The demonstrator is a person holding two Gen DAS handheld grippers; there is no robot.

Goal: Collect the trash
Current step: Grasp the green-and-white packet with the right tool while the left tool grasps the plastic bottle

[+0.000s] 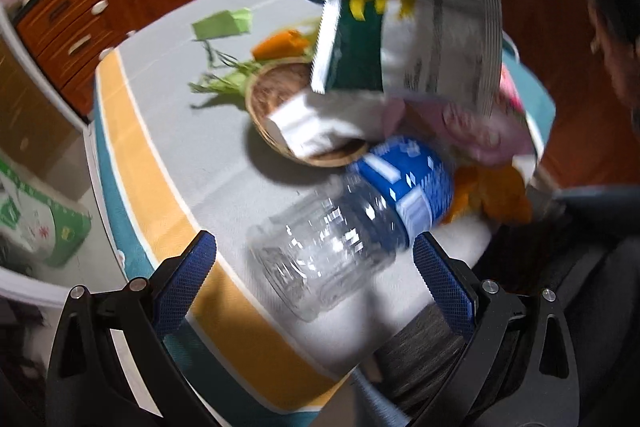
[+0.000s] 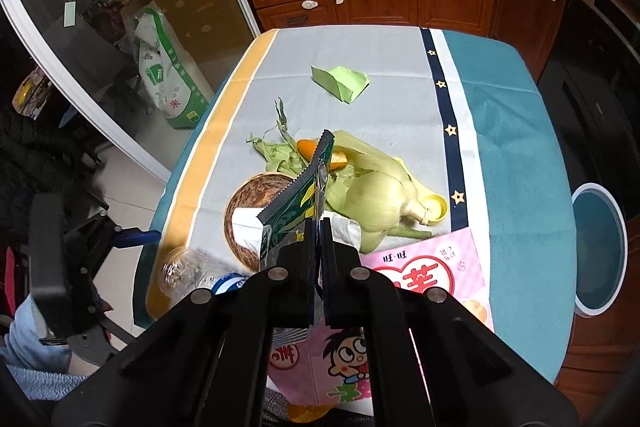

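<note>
The right gripper (image 2: 319, 227) points forward over the near edge of a table (image 2: 520, 131), its two black fingers pinched tight on a green snack wrapper (image 2: 308, 187), which stands lifted on edge above the other litter. In the left wrist view the same wrapper hangs in the air above a round woven basket (image 1: 264, 95) that has white paper (image 1: 308, 125) in it.

The left gripper (image 1: 314, 259) sits low at the table's near left corner, its blue-padded fingers spread wide apart and gripping nothing. A clear plastic bottle (image 1: 340, 227) with a blue label lies on its side just ahead of them, not touching either finger.

Corn husks (image 2: 372, 195), a carrot (image 2: 308, 147) and a yellow cap (image 2: 436, 205) crowd the table's middle. A pink package (image 2: 436, 267) overhangs the near edge. A folded green paper (image 2: 340, 81) lies alone on the open far half. A round bin (image 2: 598, 247) stands on the floor just beside the table's right edge.
</note>
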